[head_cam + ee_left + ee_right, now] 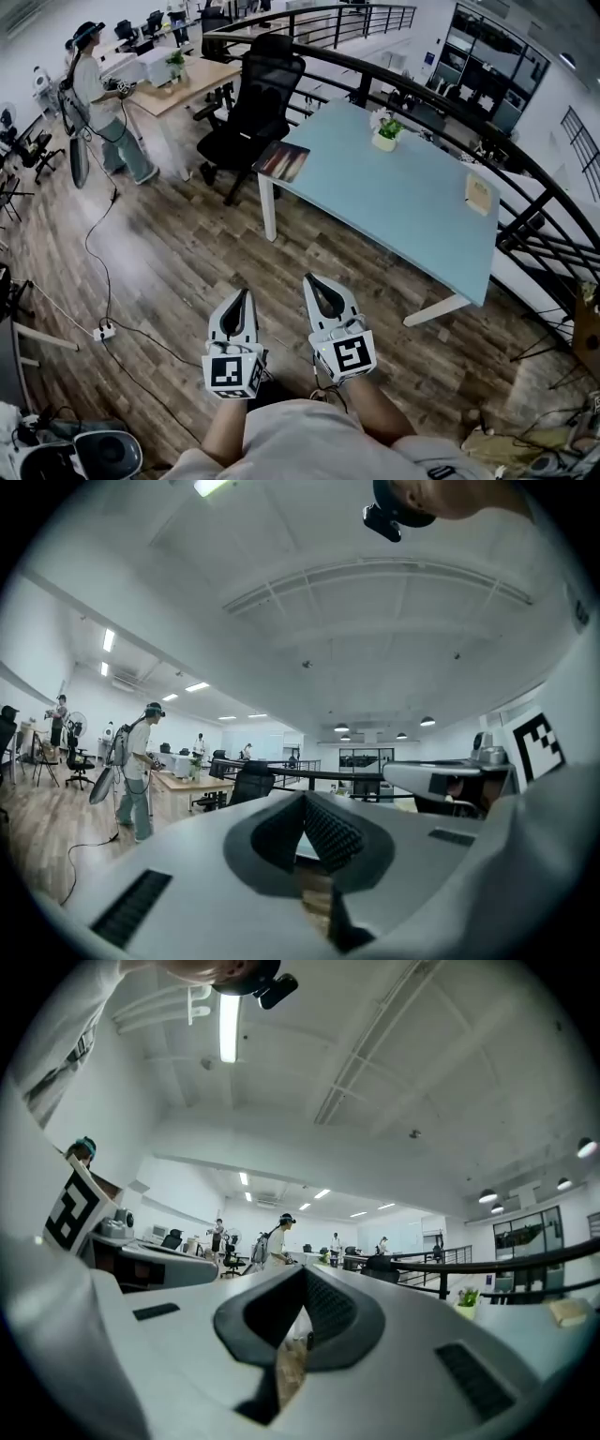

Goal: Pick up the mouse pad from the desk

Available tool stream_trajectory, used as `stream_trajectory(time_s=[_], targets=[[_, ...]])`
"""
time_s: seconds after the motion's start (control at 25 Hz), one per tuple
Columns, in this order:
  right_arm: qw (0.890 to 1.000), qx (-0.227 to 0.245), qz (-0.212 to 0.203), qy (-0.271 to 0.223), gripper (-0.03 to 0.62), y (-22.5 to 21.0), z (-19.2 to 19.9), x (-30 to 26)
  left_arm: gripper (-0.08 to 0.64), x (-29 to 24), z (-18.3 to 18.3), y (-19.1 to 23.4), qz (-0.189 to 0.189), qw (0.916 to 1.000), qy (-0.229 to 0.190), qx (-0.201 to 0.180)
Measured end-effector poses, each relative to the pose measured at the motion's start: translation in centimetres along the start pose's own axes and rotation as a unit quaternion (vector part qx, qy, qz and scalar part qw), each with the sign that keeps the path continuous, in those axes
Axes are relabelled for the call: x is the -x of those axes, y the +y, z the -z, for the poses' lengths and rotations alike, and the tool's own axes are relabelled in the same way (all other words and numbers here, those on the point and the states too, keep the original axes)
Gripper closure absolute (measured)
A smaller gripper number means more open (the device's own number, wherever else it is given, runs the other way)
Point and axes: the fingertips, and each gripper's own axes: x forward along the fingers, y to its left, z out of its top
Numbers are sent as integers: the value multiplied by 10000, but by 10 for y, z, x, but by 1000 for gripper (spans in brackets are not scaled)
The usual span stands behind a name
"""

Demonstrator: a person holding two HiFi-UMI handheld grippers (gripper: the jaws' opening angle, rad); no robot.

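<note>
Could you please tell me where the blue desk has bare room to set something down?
The desk is mostly bare. The free patch is the wide middle and the near end, bordered by the mouse pad at the corner by the chair, the plant and the tan flat item at the right edge. Only those spots are taken.

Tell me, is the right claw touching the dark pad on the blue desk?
Apart. The head view shows bare wooden floor between the right gripper and the pad on the desk.

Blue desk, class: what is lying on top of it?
A dark mouse pad at the corner by the chair, a small potted plant and a flat tan item lie on the desk. The surface beneath each is covered.
</note>
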Motion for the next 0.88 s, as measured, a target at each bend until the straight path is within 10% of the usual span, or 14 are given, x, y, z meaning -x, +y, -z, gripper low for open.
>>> stream_trajectory(time_s=[0.88], targets=[[9971,76,-432,627,560,87,49,-108,517,-15,40,122,528,9966,564,289]])
